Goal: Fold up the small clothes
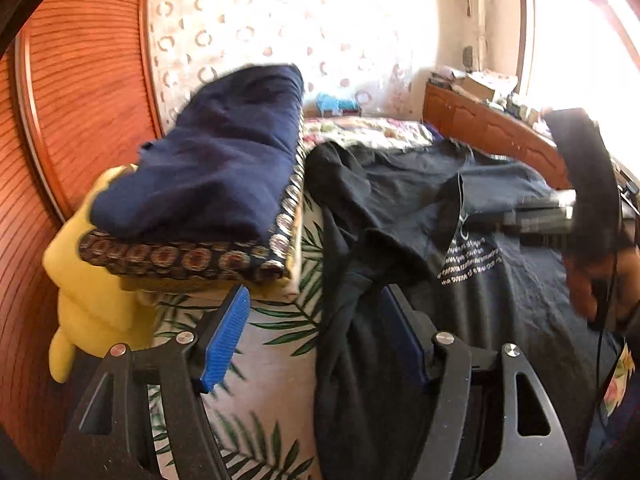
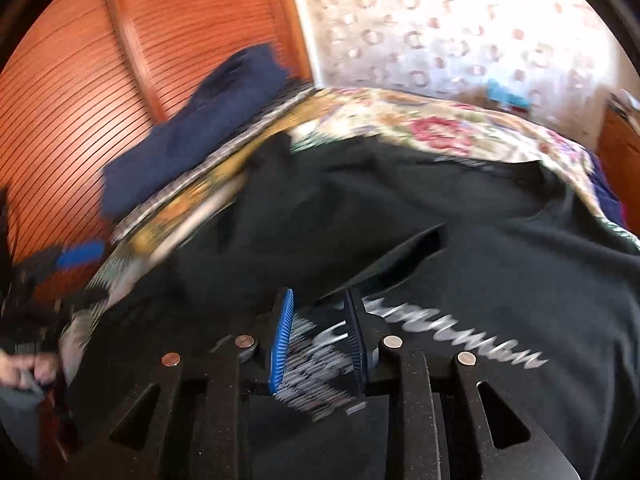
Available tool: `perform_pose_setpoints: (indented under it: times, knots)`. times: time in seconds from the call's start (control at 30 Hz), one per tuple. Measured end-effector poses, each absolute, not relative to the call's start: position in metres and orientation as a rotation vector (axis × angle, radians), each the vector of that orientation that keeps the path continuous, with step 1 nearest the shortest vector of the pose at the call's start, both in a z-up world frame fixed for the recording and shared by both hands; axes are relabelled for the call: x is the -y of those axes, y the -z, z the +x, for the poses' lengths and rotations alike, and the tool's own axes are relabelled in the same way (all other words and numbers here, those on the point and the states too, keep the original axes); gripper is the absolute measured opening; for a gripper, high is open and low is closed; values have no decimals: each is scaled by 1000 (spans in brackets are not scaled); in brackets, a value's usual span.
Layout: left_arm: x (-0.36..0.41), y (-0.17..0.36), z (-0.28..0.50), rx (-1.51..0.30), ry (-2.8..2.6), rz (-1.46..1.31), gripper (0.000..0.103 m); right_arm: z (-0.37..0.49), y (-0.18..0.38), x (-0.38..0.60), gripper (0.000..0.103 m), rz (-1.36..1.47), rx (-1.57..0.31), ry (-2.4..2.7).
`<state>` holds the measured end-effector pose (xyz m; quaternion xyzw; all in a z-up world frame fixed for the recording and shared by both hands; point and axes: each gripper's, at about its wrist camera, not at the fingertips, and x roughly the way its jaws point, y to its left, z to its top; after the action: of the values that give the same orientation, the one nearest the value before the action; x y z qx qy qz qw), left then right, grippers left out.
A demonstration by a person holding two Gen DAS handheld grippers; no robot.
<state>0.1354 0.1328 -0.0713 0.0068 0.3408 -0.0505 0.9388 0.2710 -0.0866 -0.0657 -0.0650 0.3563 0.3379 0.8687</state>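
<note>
black t-shirt [image 1: 460, 208] spread on bed [image 1: 280, 360], long axis running ahead | left gripper [image 1: 316, 344] wide open, sleeve fold draped between fingers | right gripper [image 2: 320, 340] parted over printed chest, nearer centre

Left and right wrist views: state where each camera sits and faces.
Left wrist: rides the left gripper, facing along the bed over the black shirt; its open blue-padded fingers show, and the right gripper.
Right wrist: rides the right gripper, low over the shirt's print; fingers apart.
Shared: black shirt, navy folded cloth, wooden wardrobe.
</note>
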Motion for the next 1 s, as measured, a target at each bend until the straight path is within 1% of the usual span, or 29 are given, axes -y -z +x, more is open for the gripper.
perform_pose_setpoints:
  times: [0.23,0.43,0.47,0.5,0.57,0.87,1.0]
  knots:
    - [-144,57,112,-634,65,-33,70,256,86,32,27,-249,-755,-786]
    - [-149,58,105,-632,59,-53,70,262,93,3,27,-372,-728,-731]
    - [-148,59,105,-632,57,-50,70,262,93,-1,23,-395,-725,-722]
    - [-147,59,104,-630,58,-51,70,261,94,-4,13,-422,-719,-713]
    - [-146,60,103,-627,65,-55,70,259,95,-8,7,-473,-717,-717]
    - [-136,60,100,-622,82,-47,70,232,66,47,6,-507,-691,-759]
    - [-128,59,103,-619,89,-48,70,230,63,70,6,-438,-712,-784]
